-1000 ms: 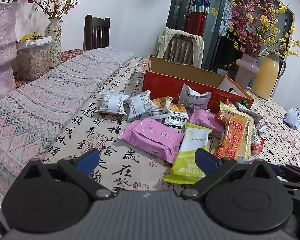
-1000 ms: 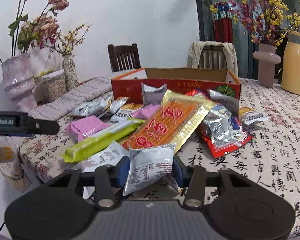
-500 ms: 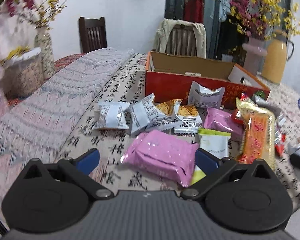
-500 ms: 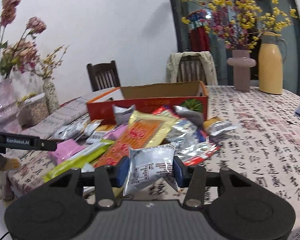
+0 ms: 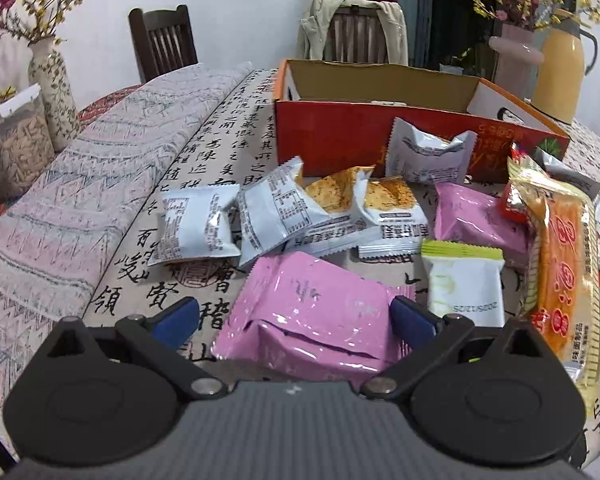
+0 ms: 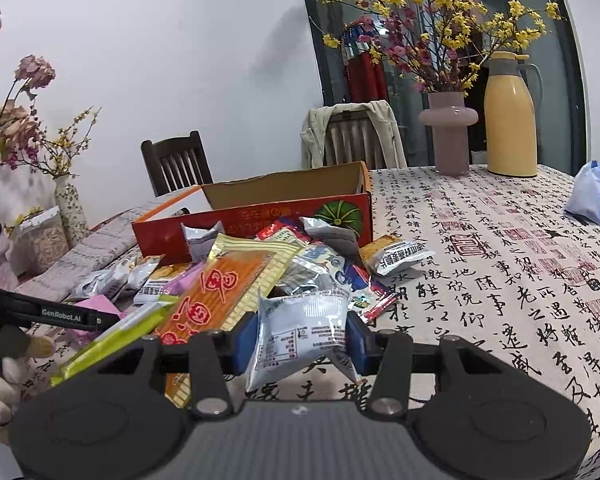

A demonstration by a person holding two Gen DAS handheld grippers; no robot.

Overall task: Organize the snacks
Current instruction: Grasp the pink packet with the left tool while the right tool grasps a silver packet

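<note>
A pile of snack packets lies on the calligraphy tablecloth in front of an open orange cardboard box (image 5: 380, 140) (image 6: 260, 216). My left gripper (image 5: 296, 316) is open, its blue pads on either side of the large pink packet (image 5: 312, 316) without pressing it. Beyond it lie white packets (image 5: 198, 226), a green-and-white packet (image 5: 464, 280) and a long orange packet (image 5: 560, 268) (image 6: 224, 292). My right gripper (image 6: 302, 338) is shut on a silver-white packet (image 6: 300, 332), held above the table near the pile. The left gripper's side shows at the left edge of the right wrist view.
A patterned runner (image 5: 80, 200) covers the table's left part. Vases with flowers (image 5: 52, 80) (image 6: 448, 136), a yellow thermos jug (image 6: 510, 116), a clear container (image 5: 8, 144), a blue-white bag (image 6: 592, 196) and two chairs (image 6: 176, 164) surround the work area.
The left gripper has moved forward and down over the pink packet, which now lies between its pads. The right gripper has swung rightward, still gripping the silver-white packet.
</note>
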